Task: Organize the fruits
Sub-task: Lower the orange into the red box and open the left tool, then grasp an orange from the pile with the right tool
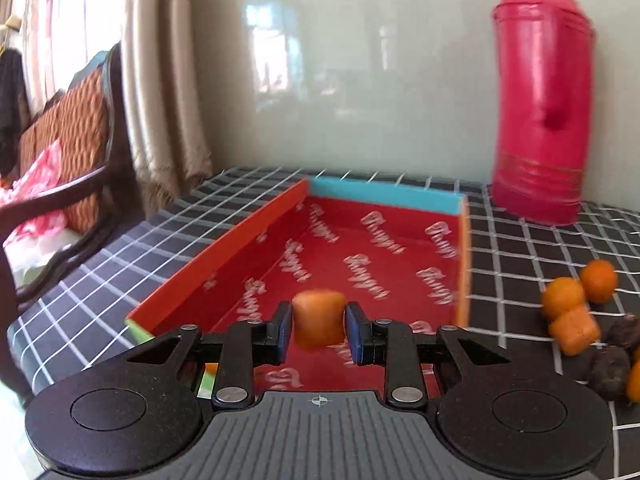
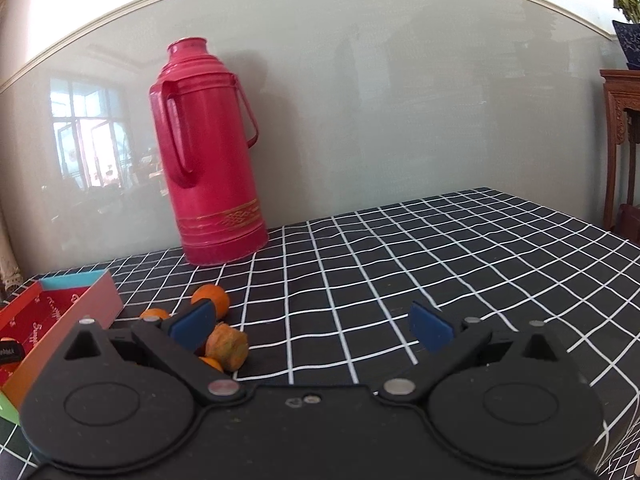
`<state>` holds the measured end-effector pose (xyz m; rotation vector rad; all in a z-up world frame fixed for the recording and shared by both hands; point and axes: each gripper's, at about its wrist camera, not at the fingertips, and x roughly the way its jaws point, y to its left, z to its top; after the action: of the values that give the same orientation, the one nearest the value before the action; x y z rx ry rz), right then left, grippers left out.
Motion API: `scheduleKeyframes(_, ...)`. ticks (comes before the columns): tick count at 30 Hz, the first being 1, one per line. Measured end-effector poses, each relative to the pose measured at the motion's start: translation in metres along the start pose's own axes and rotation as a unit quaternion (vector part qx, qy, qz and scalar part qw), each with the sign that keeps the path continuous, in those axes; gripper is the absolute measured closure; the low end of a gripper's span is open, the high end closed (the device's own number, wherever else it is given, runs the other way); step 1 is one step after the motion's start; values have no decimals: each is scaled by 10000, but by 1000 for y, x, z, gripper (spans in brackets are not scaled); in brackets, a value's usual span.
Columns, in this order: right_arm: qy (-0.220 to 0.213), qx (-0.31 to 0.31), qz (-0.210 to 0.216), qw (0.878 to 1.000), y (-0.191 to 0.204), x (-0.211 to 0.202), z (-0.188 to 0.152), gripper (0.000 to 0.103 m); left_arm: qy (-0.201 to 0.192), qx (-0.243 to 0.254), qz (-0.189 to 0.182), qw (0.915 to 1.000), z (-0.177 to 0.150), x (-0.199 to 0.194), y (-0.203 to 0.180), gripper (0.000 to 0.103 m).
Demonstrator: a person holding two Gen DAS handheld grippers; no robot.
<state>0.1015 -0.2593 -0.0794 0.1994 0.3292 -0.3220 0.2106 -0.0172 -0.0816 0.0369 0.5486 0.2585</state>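
Observation:
My left gripper [image 1: 319,326] is shut on a small orange fruit [image 1: 319,322], holding it above the near end of the red box [image 1: 360,264] with its printed lining. Several more orange fruits [image 1: 568,304] and dark ones [image 1: 612,368] lie in a heap on the checked cloth to the right of the box. In the right wrist view my right gripper [image 2: 312,330] stands open over the bare cloth, nothing between its blue pads. The fruit heap [image 2: 224,344] lies just behind its left finger, with the box [image 2: 64,320] at the far left.
A tall pink thermos [image 2: 208,160] stands at the back of the table against the glossy wall, also pink thermos [image 1: 544,100] right of the box. A chair with patterned cushions [image 1: 68,148] and curtains sit off the table's left edge. Checked cloth [image 2: 440,260] stretches to the right.

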Motion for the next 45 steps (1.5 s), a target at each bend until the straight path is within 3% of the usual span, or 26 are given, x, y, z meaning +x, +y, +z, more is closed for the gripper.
scheduleKeyframes(4,150,-144,160,9997,13,7,-3,8,120,-241,-6,9996,0,5,12,70)
scheduleKeyframes(6,241,-237,281,9990,20,11,-5,10,28,-292,59,9996,0,1,16,37)
scheduleKeyframes(8,335,-330,408,9981,27,14,-7,16,-140,-381,135,9991,1,-5,21,21)
scheduleKeyframes(10,454,-411,545,9966,34,16,-10,28,-325,-410,152,9985,2,-11,27,20)
scheduleKeyframes(17,612,-551,850,9930,55,19,-14,36,-570,-535,279,9966,5,-18,51,14)
scheduleKeyframes(21,825,-178,902,9923,52,27,-15,62,-502,-621,348,9962,4,-14,65,14)
scheduleKeyframes(27,1004,168,772,9918,47,36,-19,64,-521,-637,419,9957,3,-13,73,14)
scheduleKeyframes(33,1141,337,816,9895,47,43,-23,80,-513,-678,451,9954,4,-13,77,13)
scheduleKeyframes(38,1116,217,782,9904,50,42,-24,81,-504,-753,504,9946,4,-12,82,10)
scheduleKeyframes(42,732,-35,893,9933,58,30,-17,81,-555,-853,563,9932,4,-14,88,9)
scheduleKeyframes(45,405,-171,1395,9892,69,16,-11,81,-562,-910,629,9923,4,-15,95,8)
